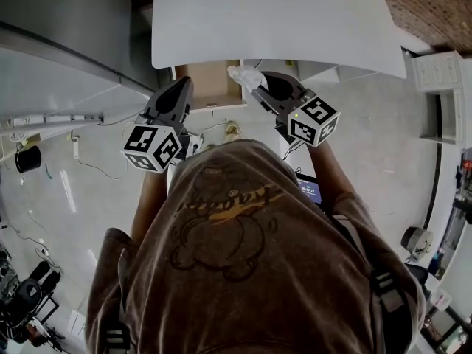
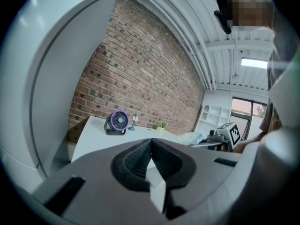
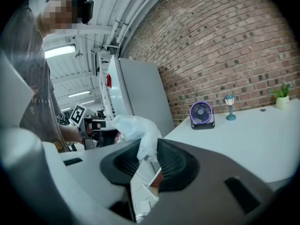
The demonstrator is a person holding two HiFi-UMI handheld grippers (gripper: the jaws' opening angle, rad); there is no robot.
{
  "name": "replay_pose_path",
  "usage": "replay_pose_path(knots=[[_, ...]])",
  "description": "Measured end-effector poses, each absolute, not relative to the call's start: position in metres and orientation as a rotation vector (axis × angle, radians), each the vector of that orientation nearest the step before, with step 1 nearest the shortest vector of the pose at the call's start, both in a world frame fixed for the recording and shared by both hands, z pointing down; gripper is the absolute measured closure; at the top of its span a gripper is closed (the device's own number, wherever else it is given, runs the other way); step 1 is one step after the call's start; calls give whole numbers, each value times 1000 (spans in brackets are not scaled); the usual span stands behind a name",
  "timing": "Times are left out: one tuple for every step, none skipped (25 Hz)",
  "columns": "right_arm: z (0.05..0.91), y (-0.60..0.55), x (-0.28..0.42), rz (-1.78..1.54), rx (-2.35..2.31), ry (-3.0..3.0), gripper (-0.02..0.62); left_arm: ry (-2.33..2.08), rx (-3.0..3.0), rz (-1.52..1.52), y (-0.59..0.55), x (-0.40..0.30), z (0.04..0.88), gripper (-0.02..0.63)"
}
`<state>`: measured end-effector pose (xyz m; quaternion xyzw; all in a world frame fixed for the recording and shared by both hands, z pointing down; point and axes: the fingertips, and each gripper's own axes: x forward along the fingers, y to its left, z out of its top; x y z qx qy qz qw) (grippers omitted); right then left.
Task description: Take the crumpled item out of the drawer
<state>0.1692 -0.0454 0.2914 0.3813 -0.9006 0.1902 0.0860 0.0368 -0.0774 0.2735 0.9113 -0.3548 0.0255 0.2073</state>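
Pinching a crumpled white wad (image 3: 136, 130), the right claw (image 3: 147, 156) has its ribbed black pads drawn narrow on the wad's lower tail, while the bulk puffs out past the tips and to their left. From the head view the wad sits right at that claw's tips, just over the right edge of the open drawer (image 1: 209, 87). The drawer lies ahead of and below both claws, under the white desk (image 1: 273, 21).

The wad looks like thin tissue or film. It is probably nearly weightless, soft and easily crushed, and apt to tear or slip if held by a loose flap, so a bite on the dense creased middle seems safest.

The left claw (image 2: 151, 156) is closed with nothing between its pads, beside the right one. Beyond the right claw's tips stand a round purple fan (image 3: 202, 115), a small lamp (image 3: 229, 106) and a rough brick wall (image 3: 225, 46).
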Motion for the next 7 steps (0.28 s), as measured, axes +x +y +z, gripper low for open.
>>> replay_pose_path(knots=[[292,-45,168,566,1135,-2686,503,-989,2537,69,-77,36,274,598],[291,-46,168,565,1133,-2688,503,-991,2536,67,-77,36,274,598],[291,-47,168,564,1133,-2689,503,-992,2534,66,-78,36,274,598],[291,-47,169,566,1132,-2689,503,-992,2531,67,-77,37,275,598],[291,-47,170,568,1132,-2689,503,-992,2528,68,-77,38,275,598],[292,-46,171,571,1132,-2689,503,-990,2526,70,-77,39,275,598],[292,-46,172,574,1132,-2688,503,-989,2523,71,-76,41,276,598]])
